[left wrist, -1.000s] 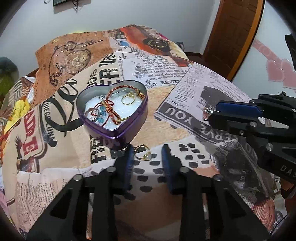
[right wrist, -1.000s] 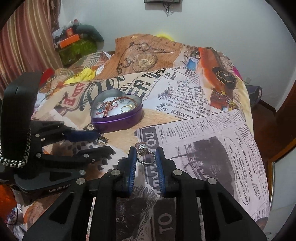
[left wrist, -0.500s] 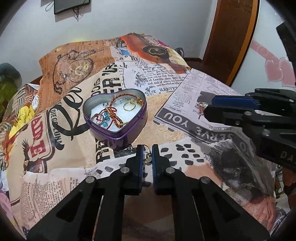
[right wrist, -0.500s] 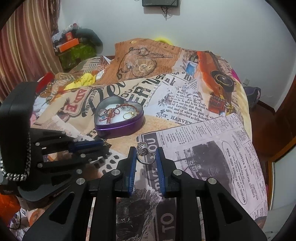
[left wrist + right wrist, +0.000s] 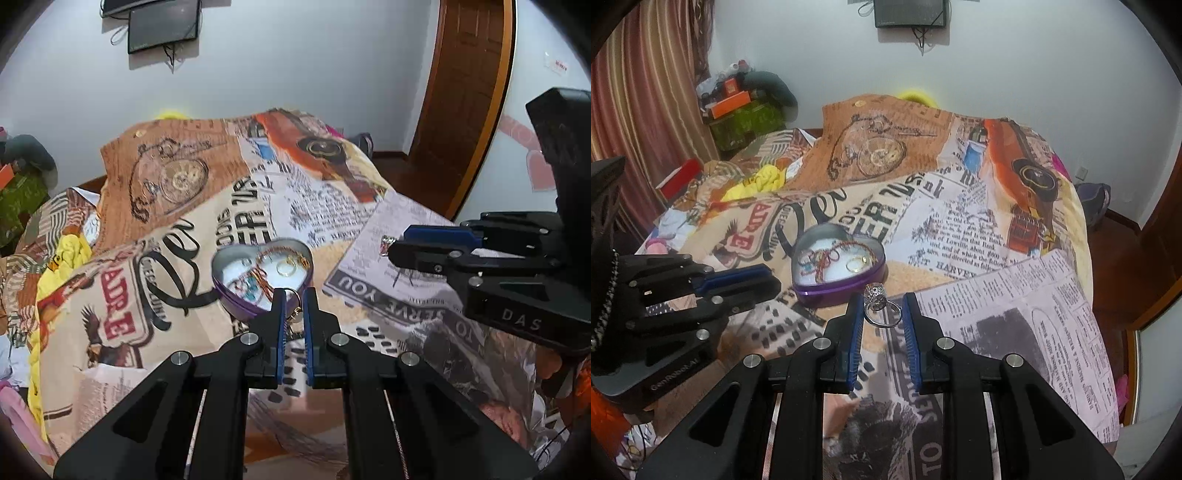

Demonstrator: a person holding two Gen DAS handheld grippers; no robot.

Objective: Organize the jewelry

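Observation:
A purple heart-shaped tin [image 5: 236, 302] [image 5: 849, 286] sits on the printed bedspread, holding a red-and-gold bracelet, a gold ring and beads. My left gripper [image 5: 294, 301] is shut on a gold ring [image 5: 295, 314] and holds it raised just in front of the tin. My right gripper [image 5: 882, 306] is shut on a silver ring with a stone cluster [image 5: 877, 301], raised to the right of the tin. In the left wrist view the right gripper [image 5: 388, 245] shows at the right with the silver ring at its tip.
The bedspread [image 5: 960, 221] covers a bed. Clutter and boxes [image 5: 738, 107] stand at the far left by a curtain. A wooden door [image 5: 461, 92] is at the right. A dark screen [image 5: 910, 13] hangs on the wall.
My left gripper closed on the gold ring on the bedspread and lifted it. My right gripper rose with the silver ring and moved closer to the tin.

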